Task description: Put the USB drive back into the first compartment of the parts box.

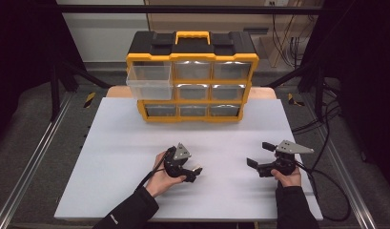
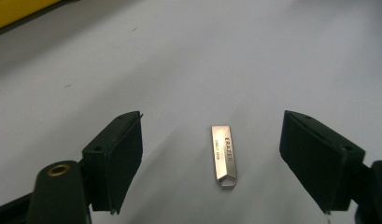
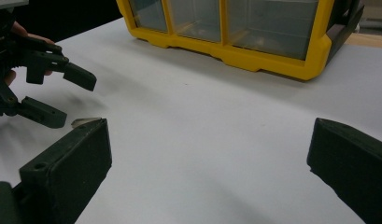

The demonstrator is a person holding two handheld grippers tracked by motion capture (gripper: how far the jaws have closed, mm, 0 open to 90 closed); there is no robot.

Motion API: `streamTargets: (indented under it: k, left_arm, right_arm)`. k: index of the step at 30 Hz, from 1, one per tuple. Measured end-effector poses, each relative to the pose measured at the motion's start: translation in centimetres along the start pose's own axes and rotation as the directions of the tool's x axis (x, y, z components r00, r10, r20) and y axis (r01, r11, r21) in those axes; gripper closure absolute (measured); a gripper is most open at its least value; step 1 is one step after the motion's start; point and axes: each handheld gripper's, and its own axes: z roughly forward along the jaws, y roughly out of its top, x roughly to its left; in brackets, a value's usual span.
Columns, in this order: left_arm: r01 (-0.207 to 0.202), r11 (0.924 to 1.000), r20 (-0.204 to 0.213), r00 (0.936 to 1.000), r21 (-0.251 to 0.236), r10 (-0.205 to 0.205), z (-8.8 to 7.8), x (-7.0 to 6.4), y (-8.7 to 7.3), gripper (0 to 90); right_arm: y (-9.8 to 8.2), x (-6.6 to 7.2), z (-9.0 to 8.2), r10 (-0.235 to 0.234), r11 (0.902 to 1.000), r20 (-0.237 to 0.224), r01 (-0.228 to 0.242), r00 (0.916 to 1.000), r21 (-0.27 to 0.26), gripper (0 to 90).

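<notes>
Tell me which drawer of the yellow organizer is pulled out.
The top-left drawer of the organizer: its clear box juts forward past the yellow frame, while the other eight sit flush.

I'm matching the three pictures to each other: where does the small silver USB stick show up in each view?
High view: the USB stick is a pale speck at the left tool, lower middle.
Left gripper view: USB stick flat on the white table, lower centre, between the open jaws, untouched.
Right gripper view: a silver tip at left.
Shared landmark: the yellow drawer cabinet.
</notes>
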Motion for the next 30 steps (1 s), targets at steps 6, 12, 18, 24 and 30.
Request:
streamTargets:
  k: [6,12,18,24,30]
  left_arm:
    - [0.008,0.9999,-0.006,1.0,0.013,-0.008,0.15,-0.09,-0.06,28.2]
    - [0.008,0.9994,0.0,1.0,0.033,-0.008,0.49,-0.3,-0.22,37.8]
    - [0.005,0.9991,0.0,1.0,0.042,-0.005,0.63,-0.4,-0.28,45.9]
    - [0.007,0.9988,0.003,1.0,0.048,-0.007,0.84,-0.56,-0.34,53.6]
    - [0.011,0.9987,0.002,0.9999,0.049,-0.011,0.9,-0.68,-0.33,60.7]
  right_arm:
    - [0.02,0.01,-0.02,0.001,1.0,-0.001,-0.001,1.0,-0.001,0.6]
    - [0.01,0.01,0.01,0.001,1.0,-0.001,-0.001,1.0,-0.001,0.6]
    - [0.0,0.0,0.02,0.0,1.0,-0.002,0.0,1.0,-0.001,0.6]
    - [0.01,0.0,0.02,0.0,1.0,-0.003,0.0,1.0,-0.001,0.6]
    - [0.02,0.01,0.0,0.002,1.0,-0.002,-0.002,1.0,-0.002,0.6]
